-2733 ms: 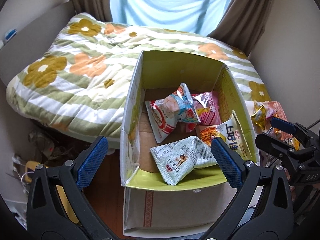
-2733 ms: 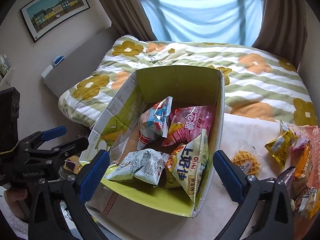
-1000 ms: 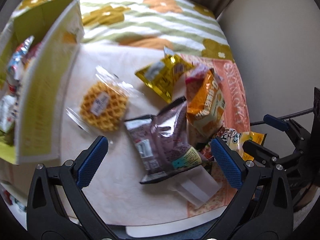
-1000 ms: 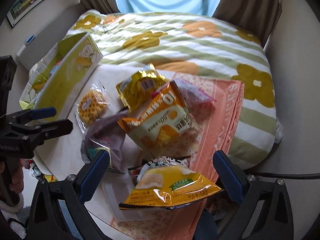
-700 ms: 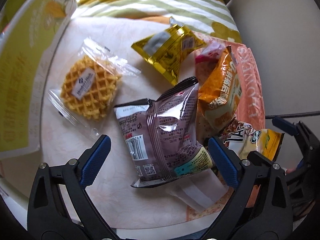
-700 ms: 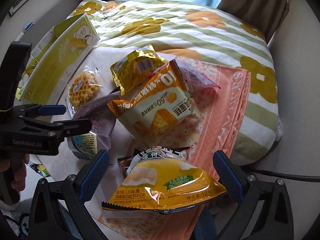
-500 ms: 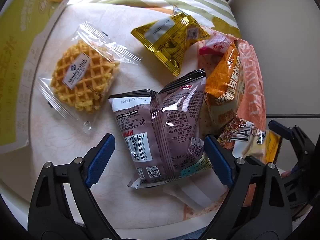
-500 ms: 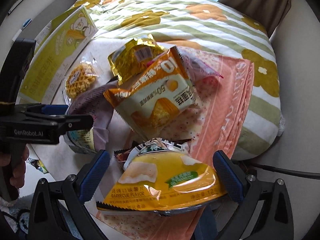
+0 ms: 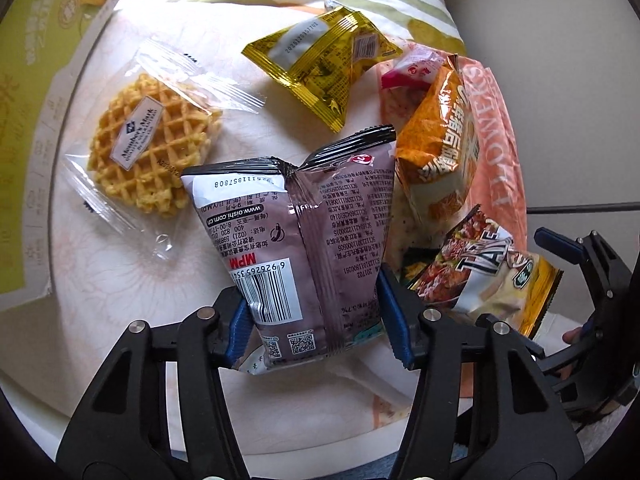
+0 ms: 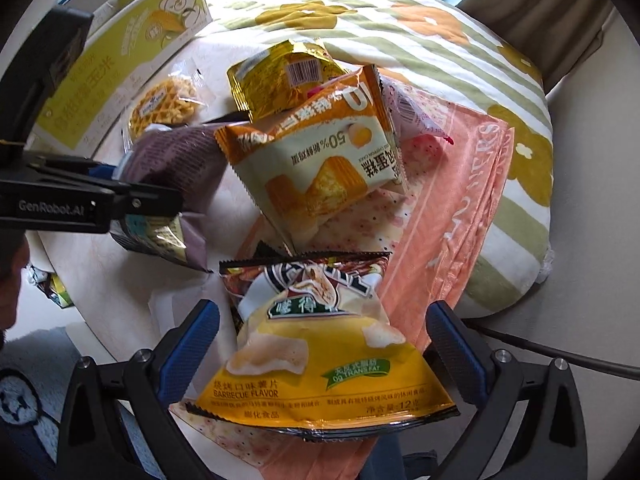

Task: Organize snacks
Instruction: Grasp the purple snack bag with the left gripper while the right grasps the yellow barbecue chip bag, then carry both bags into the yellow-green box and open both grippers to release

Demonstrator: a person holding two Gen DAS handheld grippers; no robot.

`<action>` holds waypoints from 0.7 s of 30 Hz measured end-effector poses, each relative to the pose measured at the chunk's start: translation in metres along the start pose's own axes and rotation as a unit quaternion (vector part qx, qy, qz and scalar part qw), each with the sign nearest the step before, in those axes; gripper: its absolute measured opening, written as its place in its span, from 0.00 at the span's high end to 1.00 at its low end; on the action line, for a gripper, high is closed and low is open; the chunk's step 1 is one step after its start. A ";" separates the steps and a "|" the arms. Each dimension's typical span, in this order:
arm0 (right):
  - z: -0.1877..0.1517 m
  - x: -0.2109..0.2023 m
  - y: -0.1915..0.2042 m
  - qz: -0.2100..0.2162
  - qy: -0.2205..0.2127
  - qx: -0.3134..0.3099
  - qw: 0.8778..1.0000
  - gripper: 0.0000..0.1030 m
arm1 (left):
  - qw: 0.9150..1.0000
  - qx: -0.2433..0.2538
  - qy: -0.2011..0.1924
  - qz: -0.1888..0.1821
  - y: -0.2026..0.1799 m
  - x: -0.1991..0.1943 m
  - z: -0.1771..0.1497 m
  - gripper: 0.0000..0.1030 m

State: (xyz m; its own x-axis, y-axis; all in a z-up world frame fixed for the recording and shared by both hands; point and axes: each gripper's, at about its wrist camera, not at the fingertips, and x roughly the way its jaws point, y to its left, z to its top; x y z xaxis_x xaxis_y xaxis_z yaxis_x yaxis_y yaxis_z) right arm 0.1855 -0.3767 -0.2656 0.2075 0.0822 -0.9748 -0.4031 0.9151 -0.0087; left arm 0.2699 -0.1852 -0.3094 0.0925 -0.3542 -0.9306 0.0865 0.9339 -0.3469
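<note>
My left gripper is shut on the lower end of a purple snack bag lying on the round white table; it also shows in the right wrist view. My right gripper is open, its pads on either side of a yellow barbecue chips bag, not touching it. That bag shows in the left wrist view too. A wrapped waffle, a gold packet and an orange egg-cake bag lie beyond.
The yellow-green snack box stands at the table's left. A pink towel lies under the right-hand snacks. A flowered quilt is behind. A pink packet lies under the orange bag.
Both grippers swung from the box to the loose snacks and came down. My left gripper closed on the purple bag. My right gripper moved closer over the yellow chips bag.
</note>
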 end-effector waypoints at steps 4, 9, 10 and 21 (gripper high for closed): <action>-0.004 0.002 0.002 -0.007 0.004 -0.005 1.000 0.00 | 1.000 0.000 -0.005 -0.001 0.003 -0.007 -0.006 0.51; -0.007 0.006 0.006 -0.015 0.009 -0.012 1.000 0.00 | 1.000 0.003 -0.016 0.002 0.007 -0.019 -0.011 0.51; -0.007 0.007 0.007 -0.017 0.010 -0.013 1.000 0.00 | 1.000 0.004 -0.018 0.002 0.008 -0.022 -0.012 0.51; -0.011 0.013 0.013 -0.038 0.025 -0.024 0.999 0.14 | 0.999 0.002 -0.035 0.006 0.015 -0.040 -0.018 0.51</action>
State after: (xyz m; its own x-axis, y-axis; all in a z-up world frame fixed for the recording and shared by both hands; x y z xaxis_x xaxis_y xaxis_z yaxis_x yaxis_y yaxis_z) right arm 0.1727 -0.3681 -0.2809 0.1955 -0.0077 -0.9807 -0.4311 0.8975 -0.0930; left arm 0.2494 -0.1560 -0.2791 0.1621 -0.3464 -0.9240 0.0895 0.9376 -0.3359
